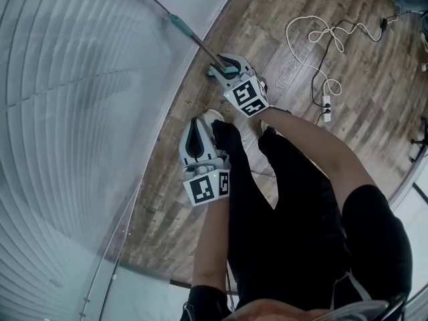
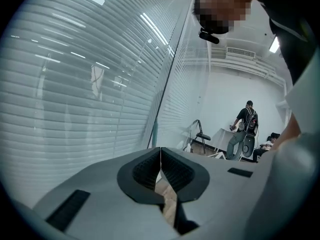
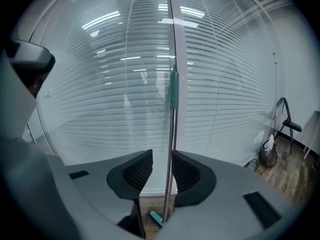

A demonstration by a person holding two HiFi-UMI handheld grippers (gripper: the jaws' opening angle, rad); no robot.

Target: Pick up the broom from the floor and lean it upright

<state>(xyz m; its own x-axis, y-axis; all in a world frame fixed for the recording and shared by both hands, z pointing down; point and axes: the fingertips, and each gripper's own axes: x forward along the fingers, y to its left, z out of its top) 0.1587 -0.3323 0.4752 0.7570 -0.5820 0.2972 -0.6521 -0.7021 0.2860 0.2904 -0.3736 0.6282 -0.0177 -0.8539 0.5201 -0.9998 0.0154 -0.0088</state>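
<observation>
- The person's right arm point(image 1: 314, 152) reaches down to the right gripper point(image 3: 161, 159). Its fingers point(image 3: 187, 176) stand apart with the broom pole point(image 3: 171, 134) between them, unclamped. The pole runs just beside one finger, and I cannot tell whether they touch.
- The broom is upright. Its teal foot point(image 3: 156, 218) is on the wooden floor point(image 1: 281, 39) and the pole leans on the glass wall point(image 3: 100, 84) backed by blinds.
- The lean looks nearly vertical, so little pins the pole to the glass. Pulling the gripper back at an angle would let a finger hook the pole and tip it sideways.
- The glass is smooth, so a nudged pole would probably slide along it rather than settle.
- The foot could skid out across the floorboards, dropping the broom flat.
- The left gripper point(image 2: 160, 156) has its fingers together on nothing and hangs well apart from the pole, so it could not catch a fall in time.
- A white cable point(image 1: 314, 39) and power strip point(image 1: 326, 105) lie on the floor near the person's feet and could snag a backward step.
</observation>
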